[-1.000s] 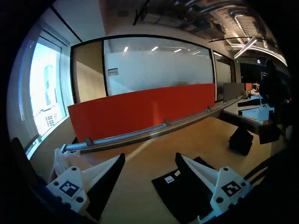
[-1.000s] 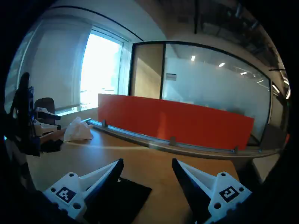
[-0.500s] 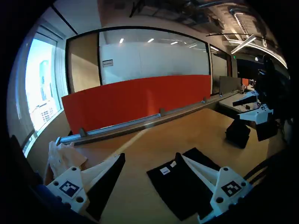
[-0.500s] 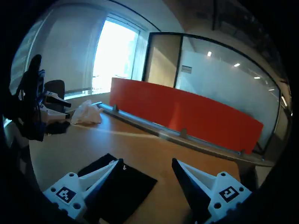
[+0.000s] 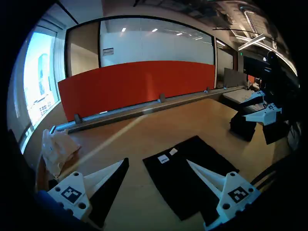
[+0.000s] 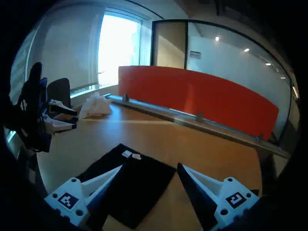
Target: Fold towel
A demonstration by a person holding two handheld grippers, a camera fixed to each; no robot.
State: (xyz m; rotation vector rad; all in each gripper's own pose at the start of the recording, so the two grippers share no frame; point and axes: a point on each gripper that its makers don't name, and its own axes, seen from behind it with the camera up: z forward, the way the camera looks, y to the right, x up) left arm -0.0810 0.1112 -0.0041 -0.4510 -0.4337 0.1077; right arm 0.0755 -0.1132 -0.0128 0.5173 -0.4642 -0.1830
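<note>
My left gripper [image 5: 157, 161] and right gripper [image 6: 150, 166] both hang spread wide, holding nothing. The black towel [image 5: 169, 181] lies flat on the table [image 5: 134, 134], below and just ahead. It sits rightward of my left, leftward of my right, long axis running away.

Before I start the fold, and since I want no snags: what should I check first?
1. Left gripper open: ok, nothing held.
2. Right gripper open: ok, nothing held.
3. Towel lying flat on the table: ok.
4. Towel free of clutter: ok, the bag lies apart from it.
5. Grip on a towel edge: not ok, neither gripper holds it.
6. Creases along the towel's near edge: cannot tell, the grippers cover part of it.
</note>
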